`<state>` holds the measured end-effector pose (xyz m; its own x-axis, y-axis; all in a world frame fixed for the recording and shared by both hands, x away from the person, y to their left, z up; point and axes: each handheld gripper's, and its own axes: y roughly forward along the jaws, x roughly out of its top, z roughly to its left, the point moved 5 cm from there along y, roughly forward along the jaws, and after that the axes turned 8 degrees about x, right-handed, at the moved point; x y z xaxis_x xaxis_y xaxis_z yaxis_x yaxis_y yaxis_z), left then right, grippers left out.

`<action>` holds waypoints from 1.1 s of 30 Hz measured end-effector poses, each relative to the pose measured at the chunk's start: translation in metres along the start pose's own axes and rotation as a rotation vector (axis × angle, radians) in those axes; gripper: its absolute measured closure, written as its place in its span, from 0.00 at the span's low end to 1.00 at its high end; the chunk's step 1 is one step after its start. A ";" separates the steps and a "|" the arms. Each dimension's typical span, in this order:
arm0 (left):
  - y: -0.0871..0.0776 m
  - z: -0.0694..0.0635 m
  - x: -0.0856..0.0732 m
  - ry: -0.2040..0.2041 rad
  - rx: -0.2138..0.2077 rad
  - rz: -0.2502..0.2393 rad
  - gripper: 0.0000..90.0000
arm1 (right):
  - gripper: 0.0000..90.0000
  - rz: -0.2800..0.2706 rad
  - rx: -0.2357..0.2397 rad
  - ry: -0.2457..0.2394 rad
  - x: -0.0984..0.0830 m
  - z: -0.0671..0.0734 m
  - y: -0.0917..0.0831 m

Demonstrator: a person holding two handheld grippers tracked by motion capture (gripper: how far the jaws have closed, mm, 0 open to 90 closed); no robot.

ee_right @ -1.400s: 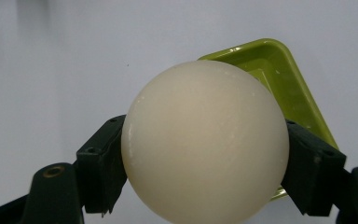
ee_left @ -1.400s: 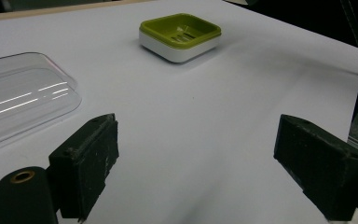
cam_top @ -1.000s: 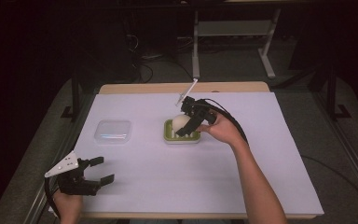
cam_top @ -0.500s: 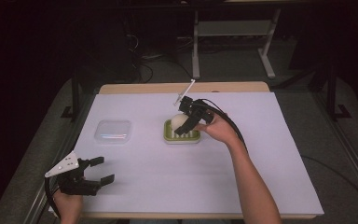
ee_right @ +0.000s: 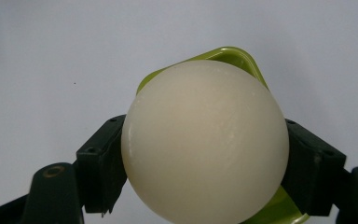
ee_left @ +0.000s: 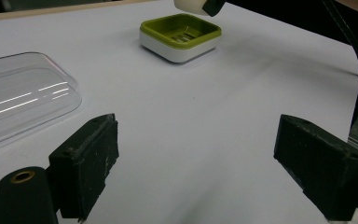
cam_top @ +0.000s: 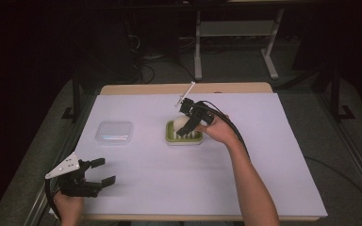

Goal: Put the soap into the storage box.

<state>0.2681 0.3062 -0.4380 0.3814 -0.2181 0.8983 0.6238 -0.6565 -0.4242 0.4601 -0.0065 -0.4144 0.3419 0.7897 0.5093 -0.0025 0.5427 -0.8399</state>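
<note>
A cream, rounded bar of soap (ee_right: 205, 140) is clamped between the two black jaws of my right gripper (ee_right: 205, 175). It hangs just above a green soap dish with a white base (cam_top: 185, 138), at the middle of the table. The soap (cam_top: 182, 123) hides much of the dish (ee_right: 235, 57) in the right gripper view. My left gripper (cam_top: 101, 172) rests near the front left corner with its jaws wide apart and nothing between them. Over its jaws, the left gripper view looks at the dish (ee_left: 181, 37) and the soap's lower edge (ee_left: 190, 5).
A clear plastic lid (cam_top: 115, 132) lies flat on the white table cover (cam_top: 264, 155), left of the dish and ahead of the left gripper (ee_left: 196, 172). The right gripper's black cable trails along the person's forearm (cam_top: 250, 179).
The right gripper has drifted slightly left with the soap, staying over the dish. The left gripper has not moved.
</note>
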 end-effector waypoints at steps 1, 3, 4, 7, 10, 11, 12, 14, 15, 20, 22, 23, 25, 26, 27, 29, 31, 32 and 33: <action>0.000 0.000 0.000 0.001 0.000 0.001 0.15 | 0.26 0.000 -0.001 0.003 0.000 0.000 0.000; 0.000 0.000 0.000 0.003 0.000 0.002 0.15 | 0.26 0.003 0.000 0.010 -0.001 -0.002 0.001; 0.000 0.000 0.000 0.004 0.000 0.003 0.15 | 0.26 0.003 0.001 0.007 -0.001 -0.003 0.002; 0.000 -0.001 0.000 0.006 -0.001 0.005 0.15 | 0.26 0.014 -0.002 0.021 -0.003 -0.006 0.005; 0.000 -0.001 0.000 0.007 0.000 0.006 0.15 | 0.26 0.018 -0.008 0.028 -0.004 -0.009 0.007; 0.000 -0.001 0.000 0.007 0.000 0.006 0.15 | 0.26 0.018 -0.008 0.028 -0.004 -0.009 0.007; 0.000 -0.001 0.000 0.005 0.000 0.004 0.15 | 0.26 0.017 -0.007 0.029 -0.004 -0.009 0.008; 0.000 -0.001 0.000 0.005 -0.001 0.004 0.15 | 0.26 0.017 -0.012 0.040 -0.005 -0.012 0.009; 0.000 -0.001 0.000 0.005 -0.001 0.004 0.15 | 0.26 0.016 -0.014 0.044 -0.005 -0.012 0.010; 0.000 -0.001 0.000 0.005 -0.001 0.004 0.15 | 0.26 0.031 -0.013 0.050 -0.006 -0.015 0.014; 0.000 -0.001 0.000 0.006 -0.001 0.004 0.15 | 0.26 0.037 -0.016 0.048 -0.007 -0.015 0.014; 0.000 -0.001 0.000 0.005 -0.001 0.003 0.15 | 0.26 0.039 -0.018 0.049 -0.007 -0.015 0.015; 0.000 -0.001 0.000 0.006 -0.003 0.007 0.15 | 0.26 0.045 -0.019 0.051 -0.007 -0.016 0.018; 0.001 -0.001 0.000 0.007 -0.004 0.007 0.15 | 0.26 0.045 -0.016 0.050 -0.007 -0.016 0.018; 0.001 -0.001 0.000 0.009 -0.005 0.006 0.15 | 0.26 0.046 -0.016 0.056 -0.007 -0.016 0.019; 0.001 -0.002 0.000 0.008 -0.005 0.006 0.15 | 0.26 0.051 -0.016 0.055 -0.007 -0.015 0.020; 0.001 -0.001 0.000 0.008 -0.005 0.006 0.15 | 0.26 0.056 -0.017 0.051 -0.006 -0.015 0.022; 0.001 -0.001 0.000 0.007 -0.004 0.005 0.15 | 0.26 0.059 -0.015 0.050 -0.007 -0.015 0.023; 0.001 -0.001 0.000 0.007 -0.004 0.005 0.15 | 0.26 0.061 -0.015 0.053 -0.007 -0.015 0.023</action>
<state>0.2677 0.3050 -0.4382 0.3800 -0.2264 0.8969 0.6192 -0.6580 -0.4285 0.4718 -0.0034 -0.4403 0.3907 0.8046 0.4471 -0.0110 0.4898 -0.8718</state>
